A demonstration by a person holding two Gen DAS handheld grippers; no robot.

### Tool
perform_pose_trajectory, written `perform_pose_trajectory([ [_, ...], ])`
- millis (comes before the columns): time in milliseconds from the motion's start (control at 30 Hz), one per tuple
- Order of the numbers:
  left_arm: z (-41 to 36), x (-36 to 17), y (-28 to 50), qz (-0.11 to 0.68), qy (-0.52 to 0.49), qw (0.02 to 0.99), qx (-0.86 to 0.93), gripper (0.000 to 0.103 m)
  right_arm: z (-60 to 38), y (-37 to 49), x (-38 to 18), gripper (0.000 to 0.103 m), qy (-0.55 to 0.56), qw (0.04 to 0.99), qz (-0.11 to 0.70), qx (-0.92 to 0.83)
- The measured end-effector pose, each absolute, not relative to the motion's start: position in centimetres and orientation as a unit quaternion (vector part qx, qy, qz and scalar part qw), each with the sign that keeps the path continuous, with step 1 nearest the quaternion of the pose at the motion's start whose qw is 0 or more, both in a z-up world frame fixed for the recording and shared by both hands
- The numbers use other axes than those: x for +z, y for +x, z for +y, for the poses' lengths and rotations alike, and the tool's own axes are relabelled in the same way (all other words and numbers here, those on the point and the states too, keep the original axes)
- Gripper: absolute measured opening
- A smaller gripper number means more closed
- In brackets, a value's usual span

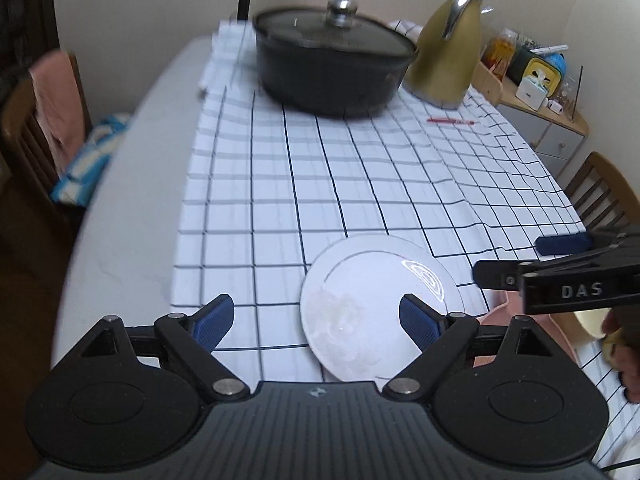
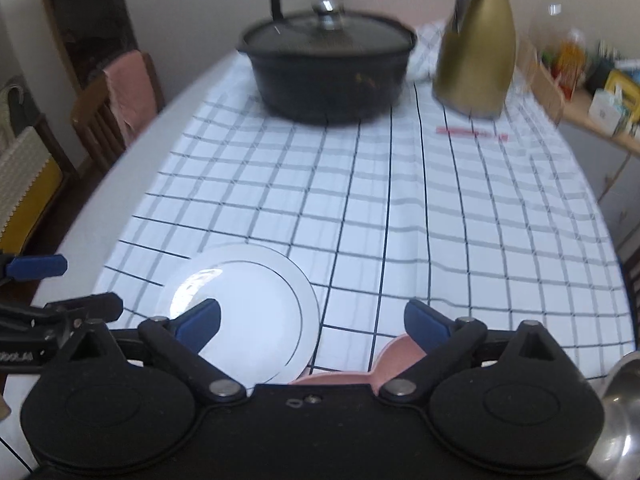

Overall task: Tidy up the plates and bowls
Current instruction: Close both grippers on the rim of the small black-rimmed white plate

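Observation:
A white plate (image 1: 372, 304) with a thin dark ring lies flat on the checked cloth near the table's front edge; it also shows in the right wrist view (image 2: 248, 312). My left gripper (image 1: 316, 320) is open and empty above the cloth, its right finger over the plate's rim. My right gripper (image 2: 312, 326) is open and empty; its left finger hangs over the plate and its right finger over a pink dish (image 2: 400, 364). The pink dish (image 1: 500, 320) lies right of the plate. The right gripper (image 1: 520, 260) shows at the right edge of the left wrist view.
A black lidded pot (image 1: 332, 60) and a gold jug (image 1: 448, 52) stand at the far end of the table. A red pen (image 1: 450, 121) lies near the jug. A steel bowl (image 2: 620, 408) is at the right front. Chairs stand on both sides.

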State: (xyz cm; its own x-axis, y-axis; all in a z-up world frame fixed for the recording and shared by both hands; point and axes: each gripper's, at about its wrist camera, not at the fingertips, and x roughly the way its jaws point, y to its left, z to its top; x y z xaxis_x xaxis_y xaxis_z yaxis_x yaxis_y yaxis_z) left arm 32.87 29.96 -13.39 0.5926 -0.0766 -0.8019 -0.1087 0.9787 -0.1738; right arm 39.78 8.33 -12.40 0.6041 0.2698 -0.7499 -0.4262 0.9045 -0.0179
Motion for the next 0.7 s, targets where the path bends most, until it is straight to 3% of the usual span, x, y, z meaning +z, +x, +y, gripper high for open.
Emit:
perform_pose_trajectory([
  [300, 31.0, -16.9, 35.3, 0.490, -0.150, 0.859, -0.012, 0.089, 8.3, 43.9, -16.0, 0.076, -0.053, 0.857, 0.480, 0.182],
  [433, 31.4, -17.9, 35.8, 0.502, -0.168, 0.848, -0.016, 0.069, 8.0, 44.2, -16.7, 0.068, -0.040, 0.845, 0.497, 0.190],
  [500, 31.6, -18.2, 36.1, 0.504, -0.172, 0.846, -0.014, 0.066, 7.9, 44.2, -16.9, 0.058, -0.035, 0.841, 0.503, 0.193],
  [600, 31.6, -18.7, 36.4, 0.511, -0.177, 0.841, -0.016, 0.057, 7.8, 44.6, -17.2, 0.051, -0.031, 0.838, 0.508, 0.195],
  [700, 31.5, -19.1, 36.6, 0.517, -0.177, 0.837, -0.018, 0.042, 7.8, 44.9, -17.5, 0.040, -0.025, 0.834, 0.514, 0.199],
])
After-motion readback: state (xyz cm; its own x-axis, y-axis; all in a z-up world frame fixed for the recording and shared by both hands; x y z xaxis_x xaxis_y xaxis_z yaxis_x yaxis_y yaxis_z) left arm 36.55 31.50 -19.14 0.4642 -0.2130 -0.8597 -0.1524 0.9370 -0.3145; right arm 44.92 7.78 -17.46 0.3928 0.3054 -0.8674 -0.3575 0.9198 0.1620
